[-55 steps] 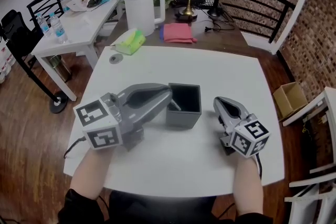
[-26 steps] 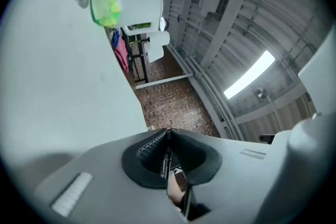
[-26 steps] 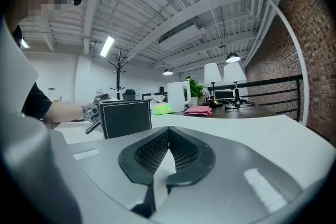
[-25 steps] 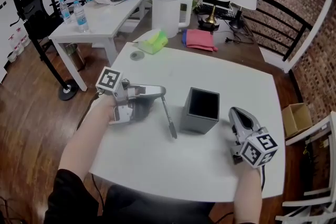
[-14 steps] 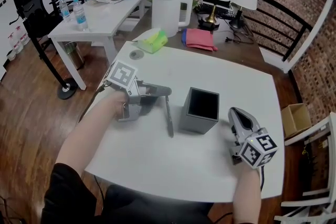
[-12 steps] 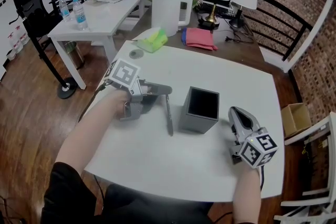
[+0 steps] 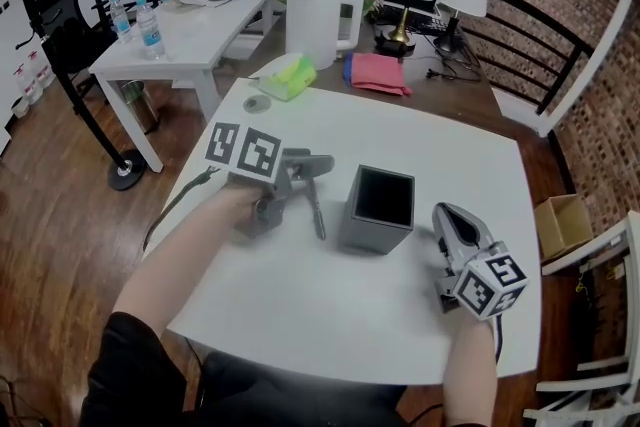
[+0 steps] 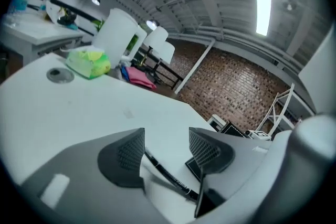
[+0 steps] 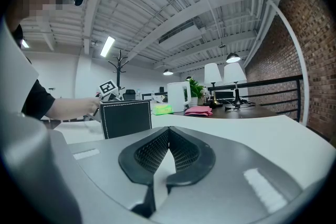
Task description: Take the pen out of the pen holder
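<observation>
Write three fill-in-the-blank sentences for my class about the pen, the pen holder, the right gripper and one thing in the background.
1. The pen lies on the white ___, outside the pen holder.
2. The right gripper has its jaws ___.
3. The folded cloth beside the white kettle is ___.
Missing words: table; shut; pink.

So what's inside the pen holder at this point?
Nothing sticks out of the pen holder: its opening shows only dark walls. The bottom is in shadow, so small leftovers cannot be ruled out. The pen is outside, on the table beside it.
</observation>
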`<state>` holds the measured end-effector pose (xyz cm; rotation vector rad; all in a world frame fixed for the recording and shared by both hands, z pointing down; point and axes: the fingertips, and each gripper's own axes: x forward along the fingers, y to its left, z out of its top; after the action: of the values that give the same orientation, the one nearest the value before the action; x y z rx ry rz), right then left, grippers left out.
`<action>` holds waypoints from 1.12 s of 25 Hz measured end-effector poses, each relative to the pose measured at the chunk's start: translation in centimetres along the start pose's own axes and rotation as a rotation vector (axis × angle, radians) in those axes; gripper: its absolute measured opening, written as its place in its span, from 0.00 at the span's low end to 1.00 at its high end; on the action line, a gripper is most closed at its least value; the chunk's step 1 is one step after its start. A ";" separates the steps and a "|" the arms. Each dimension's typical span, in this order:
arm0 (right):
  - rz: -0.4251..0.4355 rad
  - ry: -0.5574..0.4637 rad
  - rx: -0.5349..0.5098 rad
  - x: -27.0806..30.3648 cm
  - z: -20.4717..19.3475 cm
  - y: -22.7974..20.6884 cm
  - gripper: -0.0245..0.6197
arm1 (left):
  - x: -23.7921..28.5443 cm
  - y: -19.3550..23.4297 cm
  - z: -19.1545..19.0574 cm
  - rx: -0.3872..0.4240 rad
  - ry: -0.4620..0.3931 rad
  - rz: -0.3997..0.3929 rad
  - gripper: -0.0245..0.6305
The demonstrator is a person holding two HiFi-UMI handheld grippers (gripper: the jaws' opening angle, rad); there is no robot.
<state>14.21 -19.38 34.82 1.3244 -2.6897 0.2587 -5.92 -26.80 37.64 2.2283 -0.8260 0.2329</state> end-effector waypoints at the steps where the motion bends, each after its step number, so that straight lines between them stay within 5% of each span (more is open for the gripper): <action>1: 0.001 -0.001 0.000 0.0 0.0 0.0 0.06 | -0.3 -0.1 0.3 0.038 -0.048 0.017 0.41; 6: 0.002 0.002 -0.001 0.1 0.1 0.0 0.06 | -1.3 -1.2 -0.5 0.318 -0.153 0.131 0.41; 10: 0.002 0.000 0.000 0.1 0.1 0.0 0.06 | -3.4 -1.7 -0.5 0.447 -0.282 0.214 0.41; 15: 0.006 0.000 0.001 0.1 0.1 0.1 0.06 | -6.5 -0.7 0.3 0.454 -0.405 0.310 0.35; 20: -0.002 -0.003 -0.001 -0.2 0.2 0.1 0.06 | -8.2 1.3 0.3 0.425 -0.411 0.406 0.06; 28: -0.008 -0.009 -0.003 0.0 0.2 -0.1 0.06 | -8.4 1.4 0.3 0.427 -0.413 0.396 0.04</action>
<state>14.25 -19.50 34.63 1.3380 -2.6902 0.2484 -13.36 -23.66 34.91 2.5287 -1.5698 0.1445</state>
